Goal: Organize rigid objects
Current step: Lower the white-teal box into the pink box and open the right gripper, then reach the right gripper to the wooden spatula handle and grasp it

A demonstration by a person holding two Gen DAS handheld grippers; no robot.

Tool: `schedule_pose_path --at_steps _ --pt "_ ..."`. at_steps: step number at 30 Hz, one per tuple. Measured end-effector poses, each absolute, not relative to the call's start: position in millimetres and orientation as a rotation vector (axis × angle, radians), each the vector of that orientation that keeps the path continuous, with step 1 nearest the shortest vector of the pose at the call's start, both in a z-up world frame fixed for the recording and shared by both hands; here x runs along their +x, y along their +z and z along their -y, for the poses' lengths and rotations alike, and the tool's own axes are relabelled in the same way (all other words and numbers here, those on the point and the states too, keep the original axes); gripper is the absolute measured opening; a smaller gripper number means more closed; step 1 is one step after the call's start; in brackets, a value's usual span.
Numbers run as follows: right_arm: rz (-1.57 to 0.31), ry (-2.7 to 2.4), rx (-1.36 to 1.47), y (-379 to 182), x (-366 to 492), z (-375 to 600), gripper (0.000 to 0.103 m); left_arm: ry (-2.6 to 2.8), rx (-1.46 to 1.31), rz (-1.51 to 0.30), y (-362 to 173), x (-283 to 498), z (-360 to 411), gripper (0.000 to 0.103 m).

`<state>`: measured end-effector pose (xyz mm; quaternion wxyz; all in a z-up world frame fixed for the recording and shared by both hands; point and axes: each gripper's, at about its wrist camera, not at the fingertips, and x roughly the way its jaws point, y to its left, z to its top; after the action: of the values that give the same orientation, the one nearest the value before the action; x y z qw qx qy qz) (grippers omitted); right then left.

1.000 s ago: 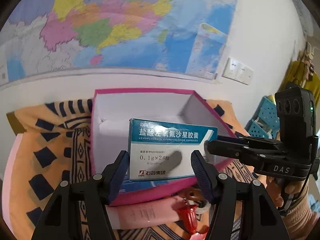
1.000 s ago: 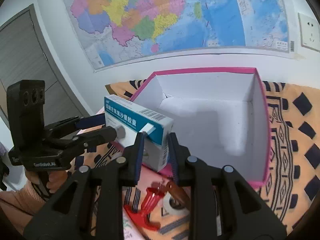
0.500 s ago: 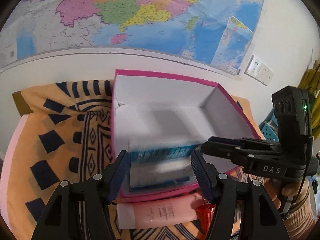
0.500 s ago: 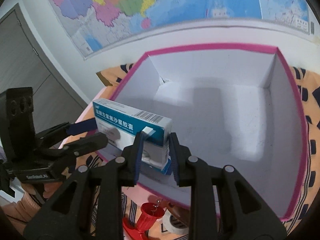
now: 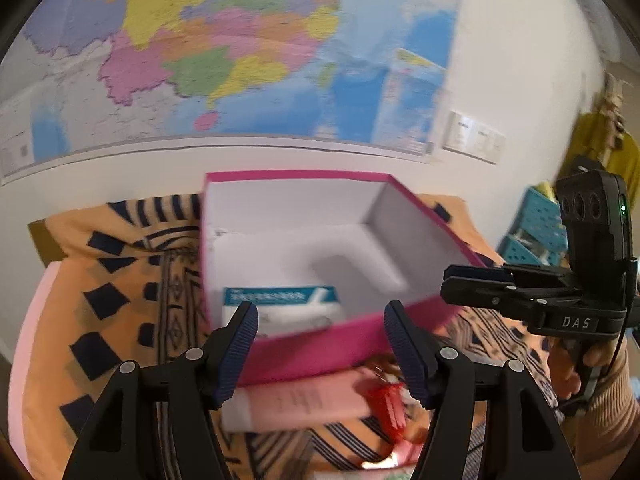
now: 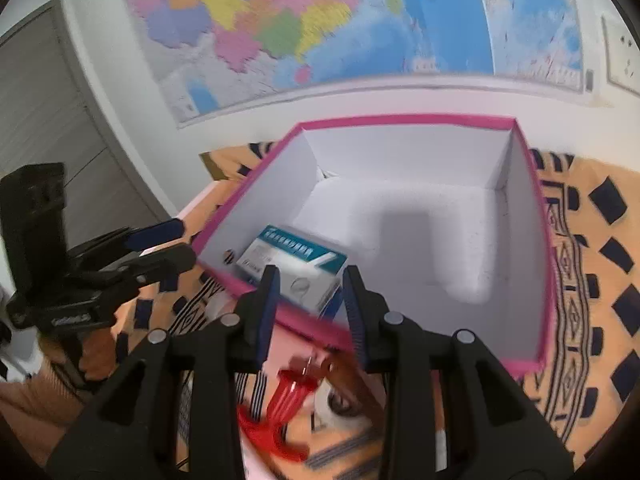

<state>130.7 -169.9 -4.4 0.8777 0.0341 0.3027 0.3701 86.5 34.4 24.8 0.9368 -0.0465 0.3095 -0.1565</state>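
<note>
In the pink box (image 6: 532,184), the medicine carton (image 6: 296,268) lies, apparently released.

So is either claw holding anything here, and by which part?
Nothing is held. The right claw is opening, its pads clear of the medicine box lying in the pink box; the left claw is open and empty.

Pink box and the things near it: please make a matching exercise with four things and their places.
Things:
1. medicine carton
2. pink tube
3. red clip
4. wall map

Places:
a. on the cloth, against the pink box outside its near wall
b. behind the box
c. inside the box, near corner
d. on the cloth, below the right tool

Pairs: 1-c, 2-a, 3-d, 4-b
</note>
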Motion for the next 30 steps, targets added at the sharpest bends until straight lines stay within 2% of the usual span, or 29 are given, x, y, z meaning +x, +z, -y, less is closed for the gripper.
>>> schedule_pose_path --at_steps 5,17,30 --pt "-0.622 0.755 0.01 -15.8 103.8 181.9 0.035 -0.4 -0.101 -0.646 15.7 72.0 -17.0 0.067" --pt "-0.775 0.676 -0.017 -80.0 109.1 196.3 0.035 -0.498 -0.065 -0.78 -28.6 56.4 29.8 0.067" --pt "-0.816 0.686 -0.144 -97.3 123.0 171.8 0.035 -0.515 -0.083 -0.849 -50.9 55.8 39.3 0.067"
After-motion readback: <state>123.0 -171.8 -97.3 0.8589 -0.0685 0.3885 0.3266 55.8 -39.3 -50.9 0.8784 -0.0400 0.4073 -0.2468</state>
